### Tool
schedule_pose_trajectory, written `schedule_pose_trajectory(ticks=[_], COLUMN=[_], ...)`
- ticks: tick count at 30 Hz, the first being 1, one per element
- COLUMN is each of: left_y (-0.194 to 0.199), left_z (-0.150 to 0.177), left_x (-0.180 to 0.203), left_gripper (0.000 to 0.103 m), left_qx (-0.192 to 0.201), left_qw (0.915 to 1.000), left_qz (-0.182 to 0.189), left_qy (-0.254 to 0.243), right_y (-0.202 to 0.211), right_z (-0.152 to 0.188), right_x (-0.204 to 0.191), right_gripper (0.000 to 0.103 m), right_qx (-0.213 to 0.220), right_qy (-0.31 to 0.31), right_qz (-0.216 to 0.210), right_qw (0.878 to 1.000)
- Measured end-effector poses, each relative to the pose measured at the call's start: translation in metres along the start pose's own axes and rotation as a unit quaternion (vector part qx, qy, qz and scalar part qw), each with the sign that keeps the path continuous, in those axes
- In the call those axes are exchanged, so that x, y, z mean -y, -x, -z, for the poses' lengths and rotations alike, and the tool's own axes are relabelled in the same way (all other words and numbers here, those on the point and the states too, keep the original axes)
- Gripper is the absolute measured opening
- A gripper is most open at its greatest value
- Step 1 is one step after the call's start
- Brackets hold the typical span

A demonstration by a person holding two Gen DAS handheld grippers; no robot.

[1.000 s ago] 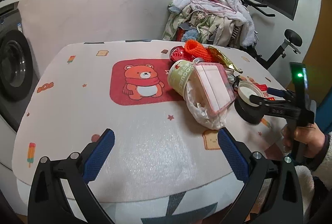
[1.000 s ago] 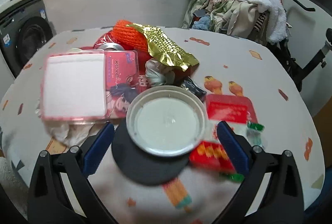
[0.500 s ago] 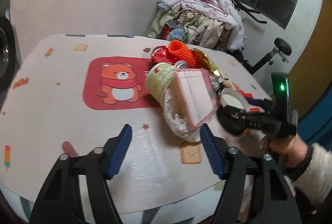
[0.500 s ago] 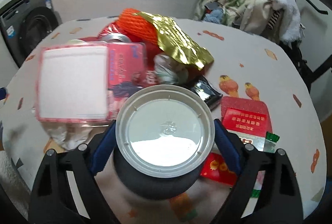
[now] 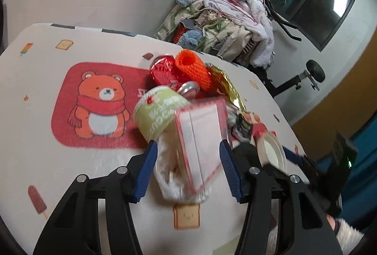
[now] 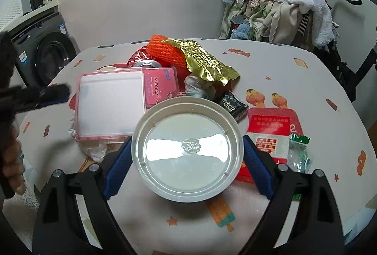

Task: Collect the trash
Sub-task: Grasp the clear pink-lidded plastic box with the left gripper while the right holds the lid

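A heap of trash lies on the table. My left gripper has its jaws around a crumpled white plastic bag and the pink-rimmed clear box on it. A green paper cup lies just beyond. My right gripper is shut on a black round container with a white lid, lifted off the table. The box lies to its left. An orange net, gold foil wrapper, red can, black packet and red packet lie around.
The round table has a cartoon cloth with a red bear patch. A clothes pile and exercise bike stand behind. A washing machine stands at the left. A clear green wrapper lies at the right.
My left gripper has moved forward and narrowed around the plastic bag and pink box. My right gripper has closed on the lidded container and lifted it.
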State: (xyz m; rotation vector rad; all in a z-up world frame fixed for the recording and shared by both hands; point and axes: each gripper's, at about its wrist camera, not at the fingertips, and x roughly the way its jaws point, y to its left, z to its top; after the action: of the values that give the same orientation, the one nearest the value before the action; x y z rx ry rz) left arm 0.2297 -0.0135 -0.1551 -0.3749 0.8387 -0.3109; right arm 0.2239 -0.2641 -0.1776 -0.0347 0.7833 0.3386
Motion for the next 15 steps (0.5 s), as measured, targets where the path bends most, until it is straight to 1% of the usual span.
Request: schedule_pose_trajectory(ticks=[4, 7, 9, 11, 15], left_y=[-0.01, -0.018, -0.022, -0.026, -0.025], left_z=[-0.013, -0.016, -0.016, -0.014, -0.012], left_x=[0.007, 0.01, 0.011, 0.007, 0.003], left_gripper=[0.053, 0.046, 0.034, 0.027, 0.027], left_qx=[0.01, 0.01, 0.014, 0.01, 0.015], left_qw=[0.9998, 0.9997, 0.9995, 0.9997, 0.9997], left_qz=[-0.005, -0.009, -0.015, -0.013, -0.008], left_qy=[-0.013, -0.019, -0.022, -0.02, -0.016], right_y=[0.002, 0.0, -0.001, -0.001, 0.0], right_z=[0.006, 0.01, 0.012, 0.014, 0.015], right_x=[0.0, 0.001, 0.003, 0.003, 0.004], right_gripper=[0.087, 0.087, 0.087, 0.087, 0.087], right_qx=[0.0, -0.003, -0.004, -0.002, 0.0], right_qy=[0.004, 0.001, -0.005, -0.008, -0.013], right_qz=[0.0, -0.001, -0.003, -0.004, -0.009], right_qw=[1.0, 1.0, 1.0, 1.0, 1.0])
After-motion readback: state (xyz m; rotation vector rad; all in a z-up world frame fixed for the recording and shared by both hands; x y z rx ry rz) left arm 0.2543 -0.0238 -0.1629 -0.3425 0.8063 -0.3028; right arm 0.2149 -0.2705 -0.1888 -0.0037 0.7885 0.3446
